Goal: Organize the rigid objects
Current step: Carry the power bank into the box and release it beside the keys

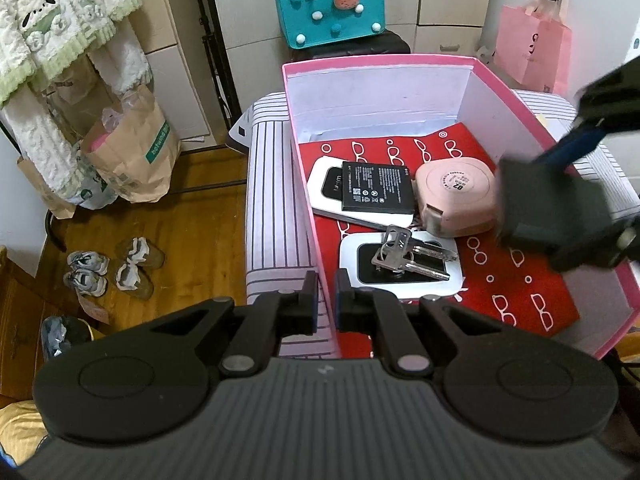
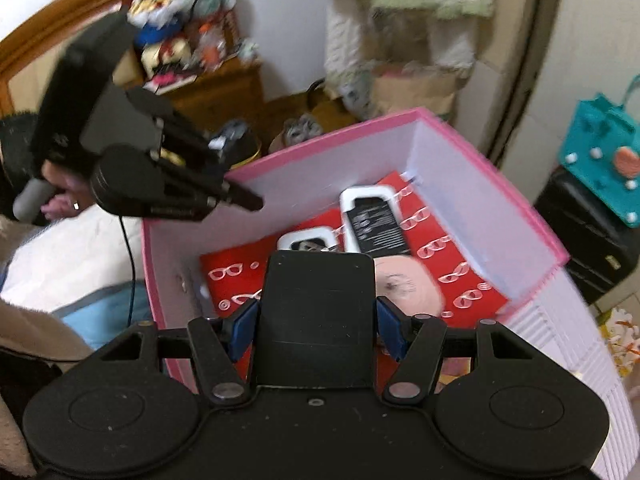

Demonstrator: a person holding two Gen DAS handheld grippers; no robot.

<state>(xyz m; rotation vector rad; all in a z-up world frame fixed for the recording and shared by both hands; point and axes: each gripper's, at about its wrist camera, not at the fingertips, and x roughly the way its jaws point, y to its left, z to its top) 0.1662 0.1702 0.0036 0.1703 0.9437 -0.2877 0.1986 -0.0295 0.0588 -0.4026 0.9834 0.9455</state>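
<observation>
Left wrist cam sits just outside the pink box, at its near left wall, looking down and forward along its own fingers into the interior – close range, with floor and wardrobe beyond. Right wrist cam looks into the same box from the opposite side, above its rim, angled down and blurred, with the view centre blocked by the black block between its fingers. Shared: box interior – red glasses-print liner, white wifi units, pink round case – and each cam sees the other gripper.
</observation>
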